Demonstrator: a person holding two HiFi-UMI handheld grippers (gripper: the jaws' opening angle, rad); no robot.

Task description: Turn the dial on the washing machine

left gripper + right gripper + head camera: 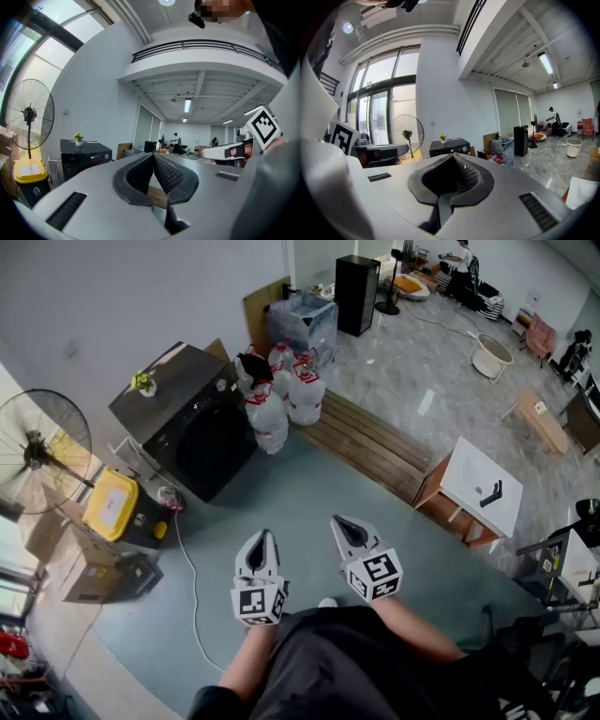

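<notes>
Toward the upper left of the head view stood the washing machine (192, 418), dark and square, well apart from you across open floor, with a small potted plant (142, 382) on its lid and a cluster of water bottles (281, 399) just beside its right corner. Your left gripper (263, 540) and right gripper (342, 524) hung low in the centre of that frame, close to your body, and both gripper views showed the ribbed pads pressed together with nothing between them. The dial (465, 148) read as a small pale disc at the right end of the control strip in the right gripper view, too small to judge its setting. The step in hand was the approach, so nothing about the turn itself had begun. You would have done well to walk in squarely to the front panel, minding the white cable (192, 587) trailing over the floor at lower left and the bottles crowding the dial's side. I'd judge the right gripper the better choice, being on that side. Its jaws needed to part before arrival — wide enough to straddle the knob — then close on the rim and rotate about the dial's own axis, without levering sideways.
</notes>
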